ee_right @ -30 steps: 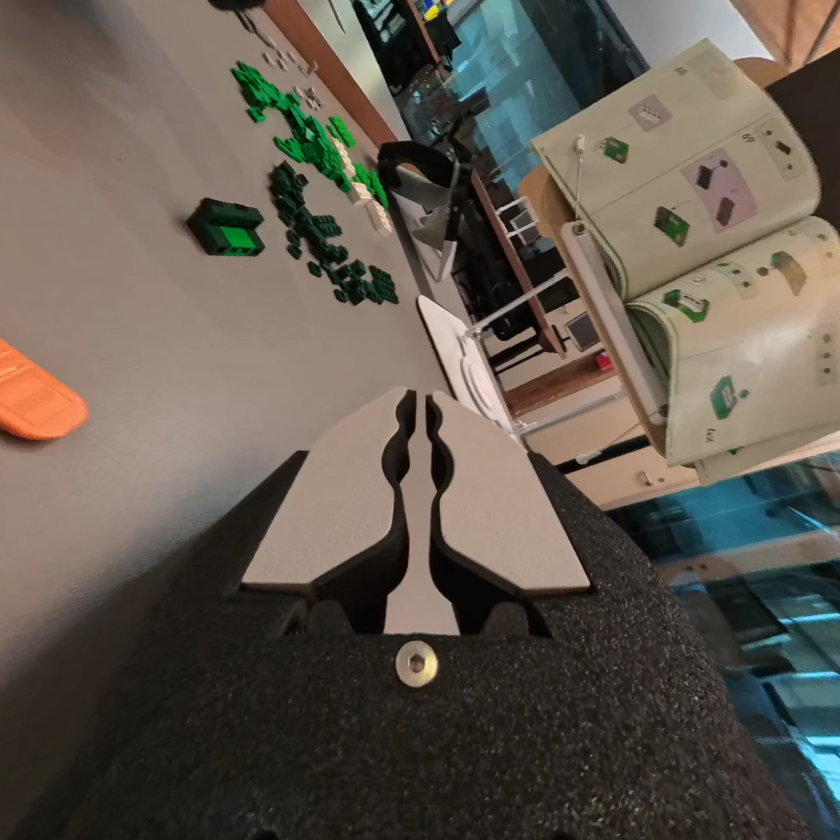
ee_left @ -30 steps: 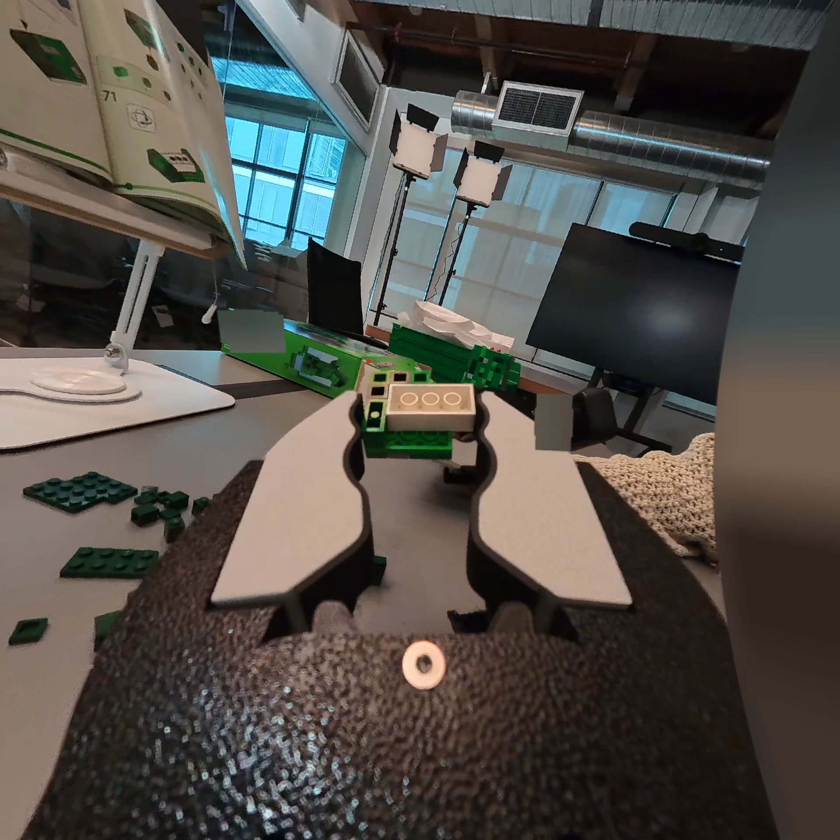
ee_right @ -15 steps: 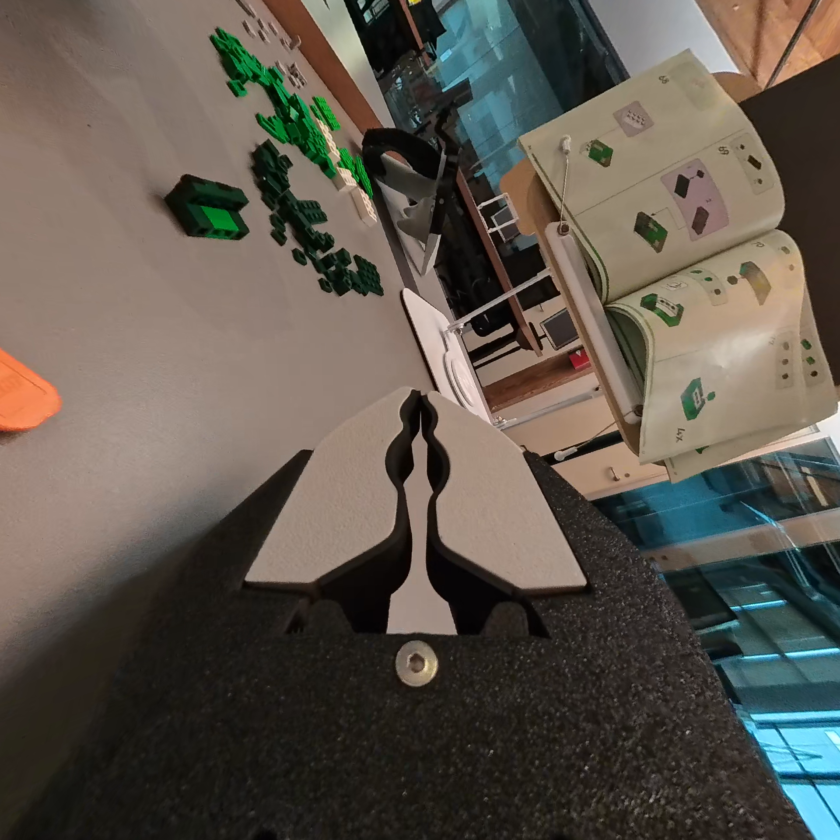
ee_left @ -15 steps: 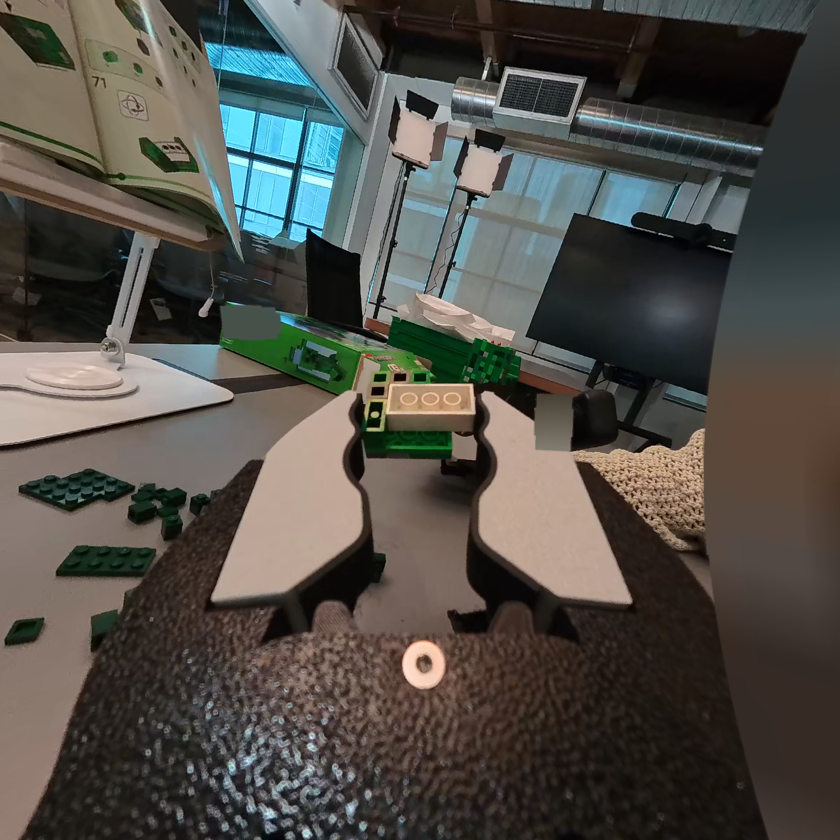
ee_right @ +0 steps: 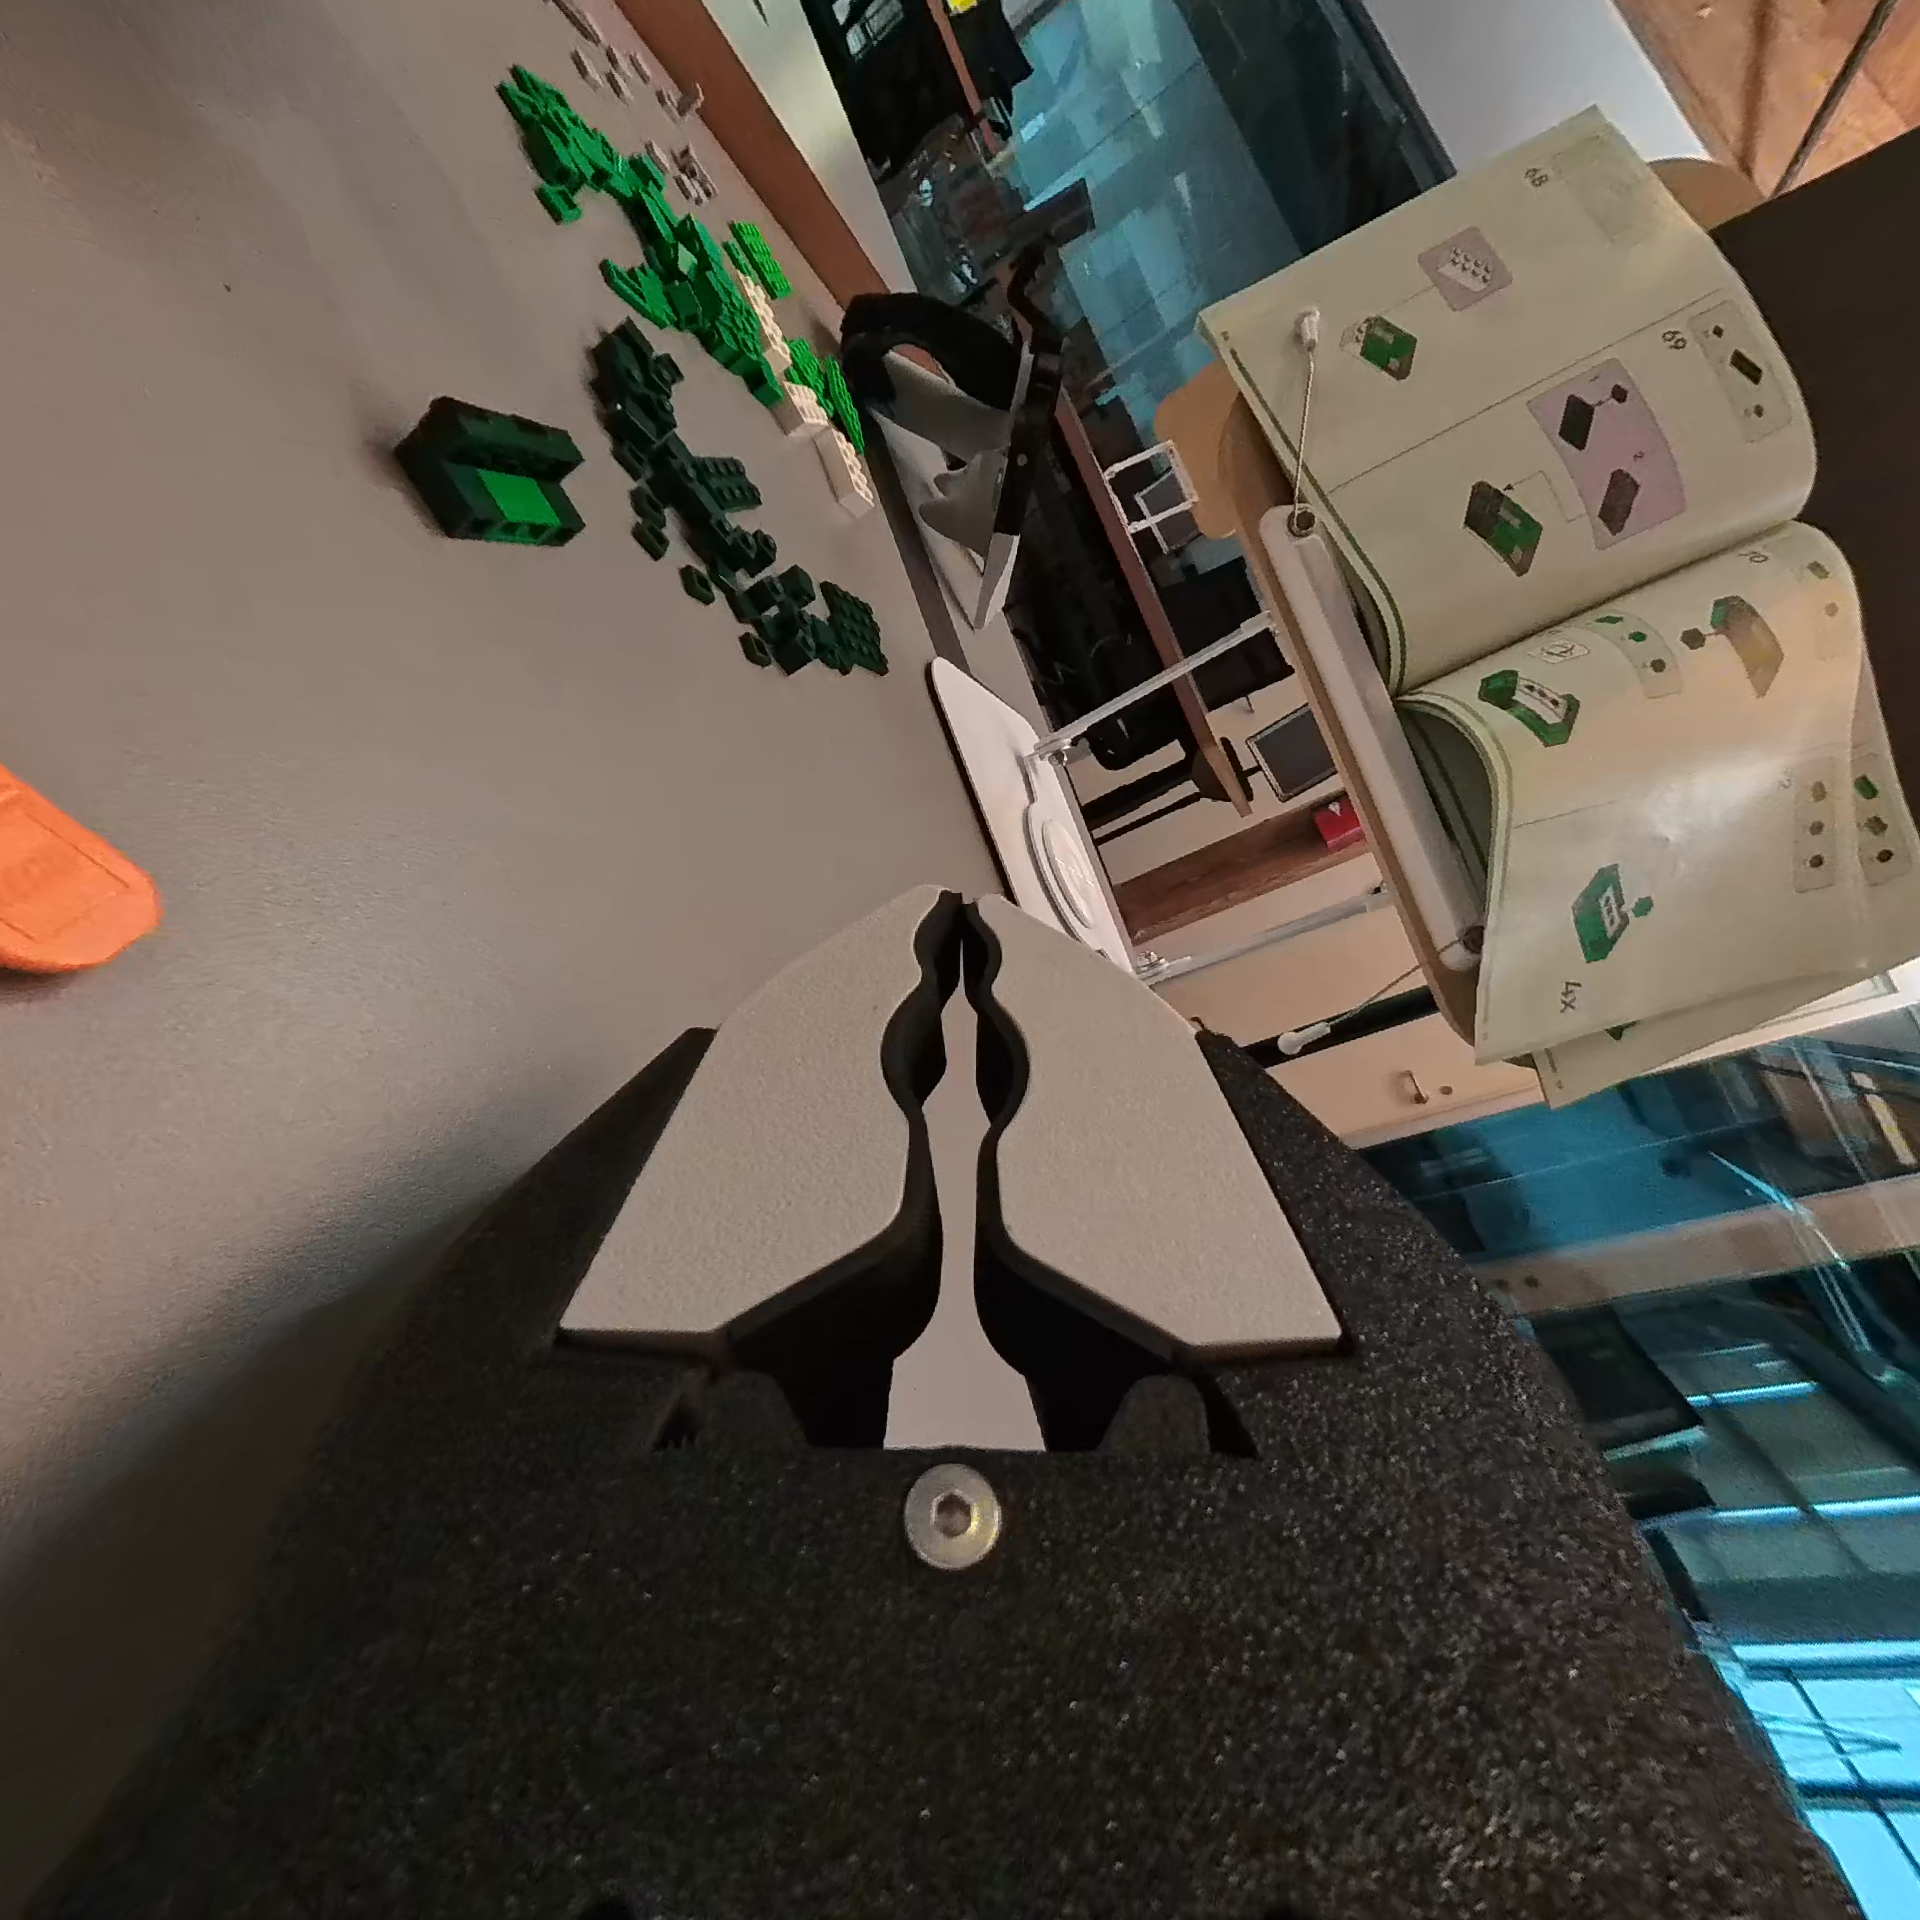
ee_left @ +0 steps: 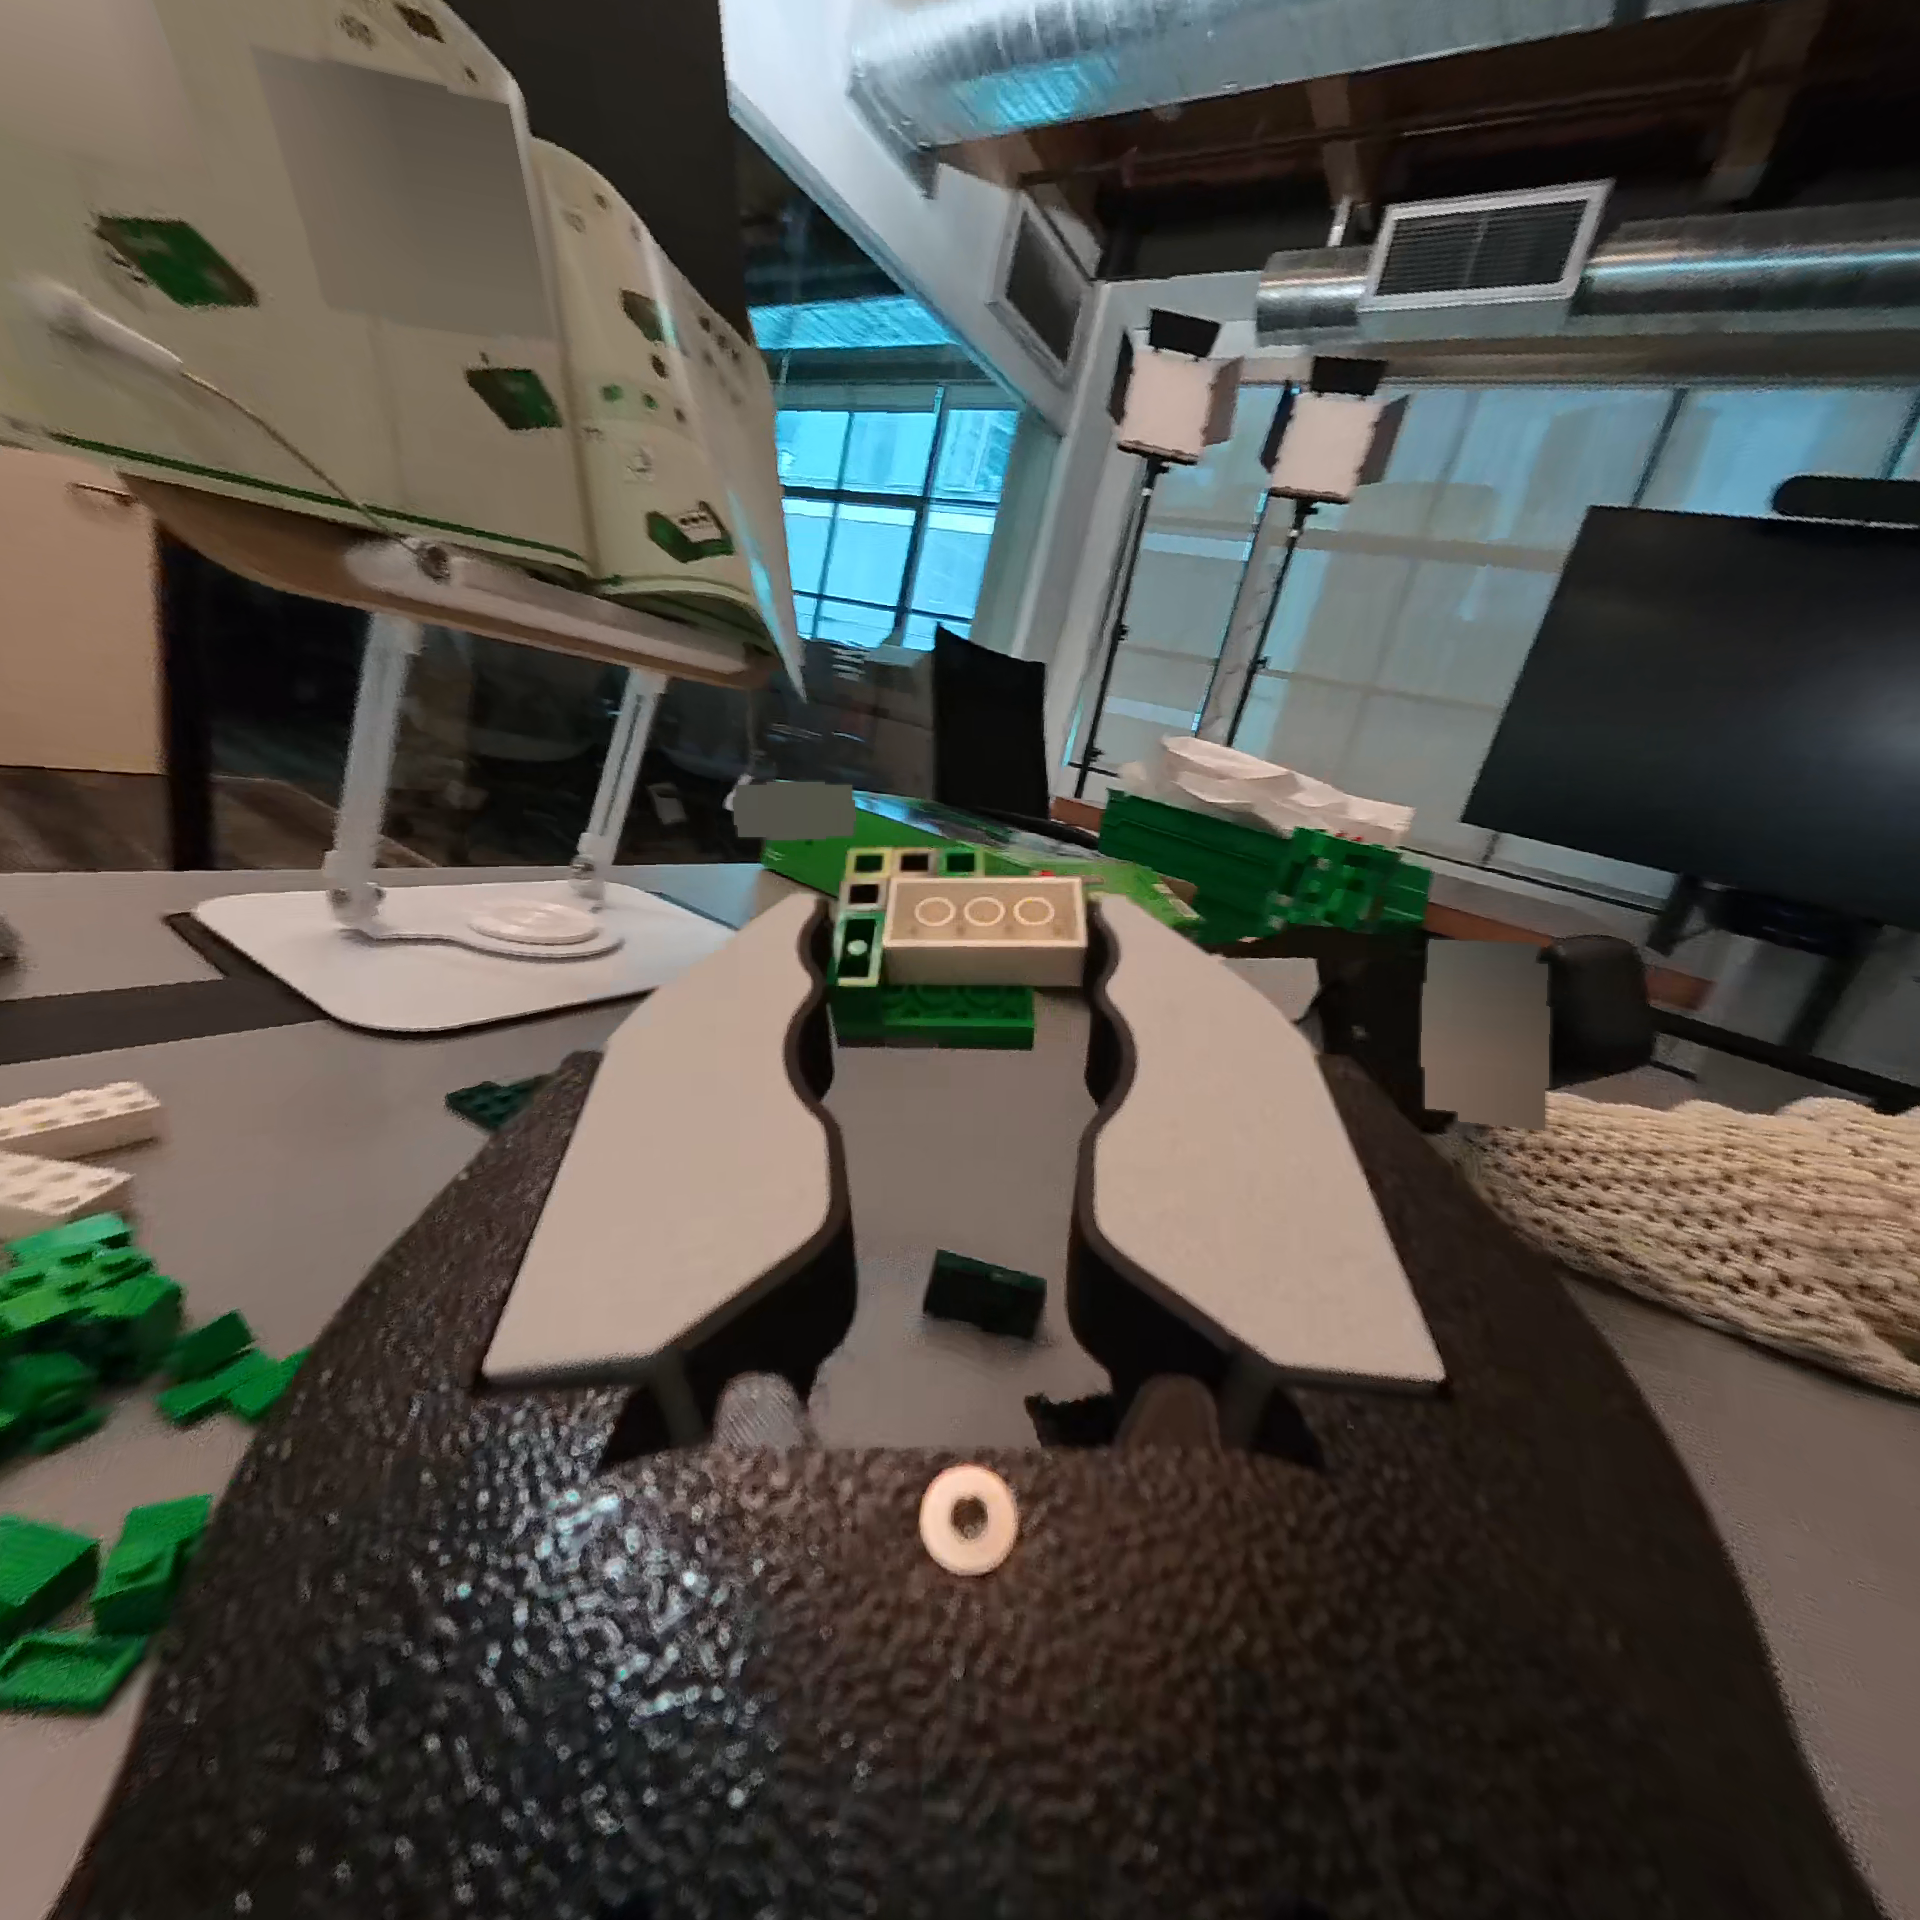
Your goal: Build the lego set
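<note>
L grip [ee_left: 961, 935] clamps lego assembly [ee_left: 951, 961] | R-only: orange tool [ee_right: 62, 883]

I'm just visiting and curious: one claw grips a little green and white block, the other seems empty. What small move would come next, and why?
Probably the right gripper, shut on nothing, opens and heads for the loose dark green pieces on the table. The left gripper already holds the green and white assembly, which seems to await another piece.
</note>
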Available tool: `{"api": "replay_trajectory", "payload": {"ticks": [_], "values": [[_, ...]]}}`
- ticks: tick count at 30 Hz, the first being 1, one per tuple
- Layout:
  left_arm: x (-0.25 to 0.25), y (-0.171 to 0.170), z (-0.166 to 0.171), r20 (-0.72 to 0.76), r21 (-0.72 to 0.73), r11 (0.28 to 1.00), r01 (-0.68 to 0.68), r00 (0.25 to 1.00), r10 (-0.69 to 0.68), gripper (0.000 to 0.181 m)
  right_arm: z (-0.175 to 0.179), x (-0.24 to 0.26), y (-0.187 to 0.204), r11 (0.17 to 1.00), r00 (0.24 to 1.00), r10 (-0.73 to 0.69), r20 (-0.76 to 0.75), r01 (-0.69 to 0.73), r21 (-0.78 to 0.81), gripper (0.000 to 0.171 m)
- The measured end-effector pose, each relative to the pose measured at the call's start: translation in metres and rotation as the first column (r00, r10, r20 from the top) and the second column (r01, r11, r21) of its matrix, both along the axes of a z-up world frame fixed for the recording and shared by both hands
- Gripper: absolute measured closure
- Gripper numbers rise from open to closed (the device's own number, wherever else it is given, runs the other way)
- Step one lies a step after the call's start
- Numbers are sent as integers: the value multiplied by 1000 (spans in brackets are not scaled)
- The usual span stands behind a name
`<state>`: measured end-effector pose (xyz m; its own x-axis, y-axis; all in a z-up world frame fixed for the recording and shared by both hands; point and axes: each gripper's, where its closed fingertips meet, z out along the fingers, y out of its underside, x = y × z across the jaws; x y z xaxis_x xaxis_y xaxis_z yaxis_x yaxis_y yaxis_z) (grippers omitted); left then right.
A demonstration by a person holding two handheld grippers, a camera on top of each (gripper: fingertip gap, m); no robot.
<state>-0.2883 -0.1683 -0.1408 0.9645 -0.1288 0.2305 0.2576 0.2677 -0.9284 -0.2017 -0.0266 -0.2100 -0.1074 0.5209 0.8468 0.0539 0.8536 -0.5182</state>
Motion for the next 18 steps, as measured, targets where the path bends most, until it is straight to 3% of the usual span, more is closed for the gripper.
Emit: {"api": "replay_trajectory", "payload": {"ticks": [11,18], "values": [[16,12,-9,-88,-91,995,39,995,-47,136,-4,-1,-1,1000,1000,-3,22,3,15,171],[12,9,-6,-59,-65,997,30,998,-34,136,0,0,1,1000,1000,-16,1,16,6,171]]}}
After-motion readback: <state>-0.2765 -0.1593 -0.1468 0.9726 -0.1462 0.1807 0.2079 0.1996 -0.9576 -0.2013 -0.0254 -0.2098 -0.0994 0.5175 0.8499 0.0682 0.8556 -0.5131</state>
